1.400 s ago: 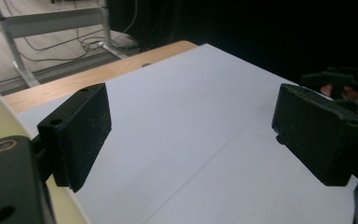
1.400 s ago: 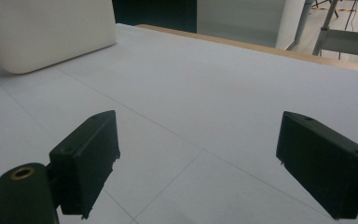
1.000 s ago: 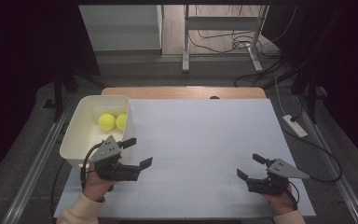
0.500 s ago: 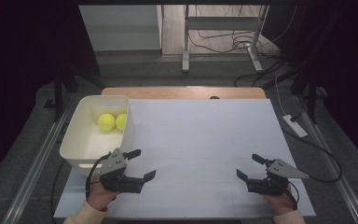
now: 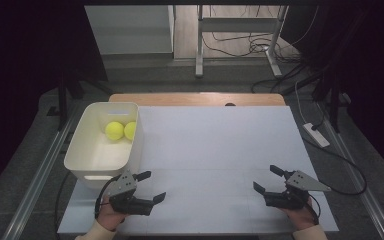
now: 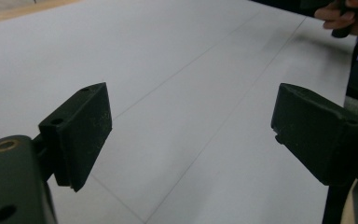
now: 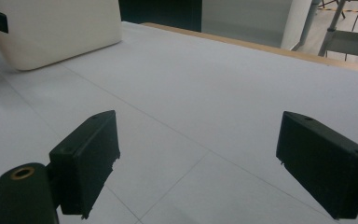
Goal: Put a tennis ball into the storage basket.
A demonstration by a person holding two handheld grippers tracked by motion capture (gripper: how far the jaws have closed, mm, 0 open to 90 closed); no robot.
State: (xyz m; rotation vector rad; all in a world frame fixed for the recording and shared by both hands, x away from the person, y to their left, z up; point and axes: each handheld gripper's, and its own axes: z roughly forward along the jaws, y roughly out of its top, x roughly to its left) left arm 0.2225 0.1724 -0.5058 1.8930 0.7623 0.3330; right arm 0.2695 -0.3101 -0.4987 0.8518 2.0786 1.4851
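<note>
Left tool (image 5: pixel 150 187), jaws apart and empty, low over the counter (image 5: pixel 220 150) just in front of the bin (image 5: pixel 82 150). Right tool (image 5: pixel 267 180), likewise open and empty, well apart at the near right. Two balls (image 5: pixel 120 130) lie touching in the bin's far end. To pick one, approach from above, clearing the rim, and straddle a single ball.

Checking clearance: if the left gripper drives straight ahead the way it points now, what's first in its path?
Probably nothing soon: the left gripper points across the bare white table toward the right gripper, far off. Depth is uncertain.
</note>
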